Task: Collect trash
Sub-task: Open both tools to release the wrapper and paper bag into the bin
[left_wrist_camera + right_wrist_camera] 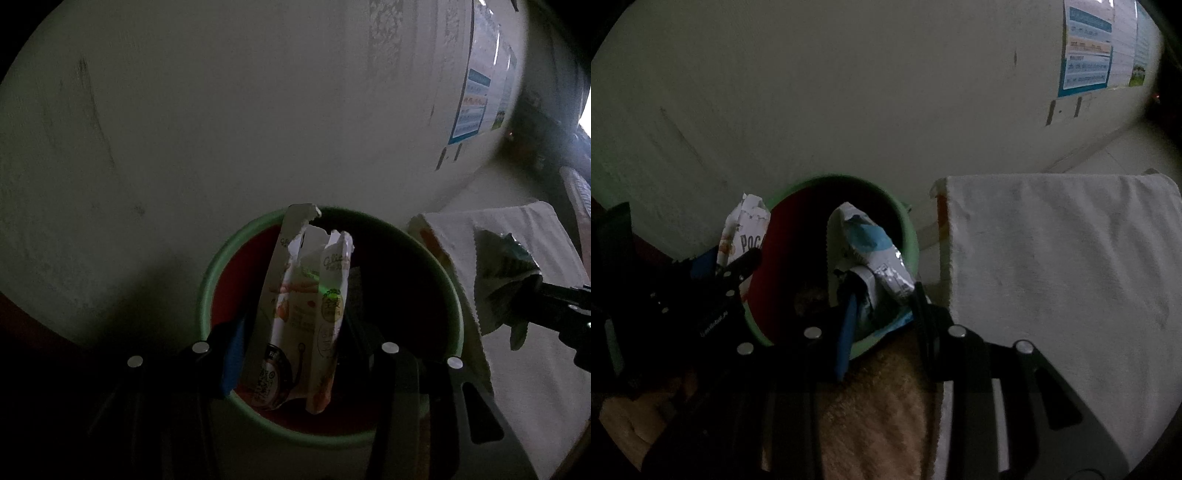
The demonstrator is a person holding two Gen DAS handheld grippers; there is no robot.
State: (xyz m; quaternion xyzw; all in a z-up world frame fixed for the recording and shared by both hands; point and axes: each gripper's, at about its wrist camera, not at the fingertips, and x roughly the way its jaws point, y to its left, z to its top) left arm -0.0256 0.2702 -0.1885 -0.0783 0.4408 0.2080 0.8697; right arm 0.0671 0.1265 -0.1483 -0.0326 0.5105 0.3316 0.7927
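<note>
A green-rimmed bin (218, 266) with a dark red inside stands by the wall; it also shows in the right wrist view (908, 236). My left gripper (291, 343) is shut on a torn white and orange snack wrapper (295, 302) and holds it upright over the bin's mouth. The same wrapper (742, 236) shows left of the bin in the right wrist view. My right gripper (882, 295) is shut on a crumpled white and blue wrapper (868, 240) over the bin's right edge. That wrapper (498, 273) shows at the right in the left wrist view.
A white towel (1052, 258) covers a surface right of the bin, also in the left wrist view (454, 236). A tan furry cloth (871, 406) lies below the bin. A pale wall with posters (1086, 48) stands behind.
</note>
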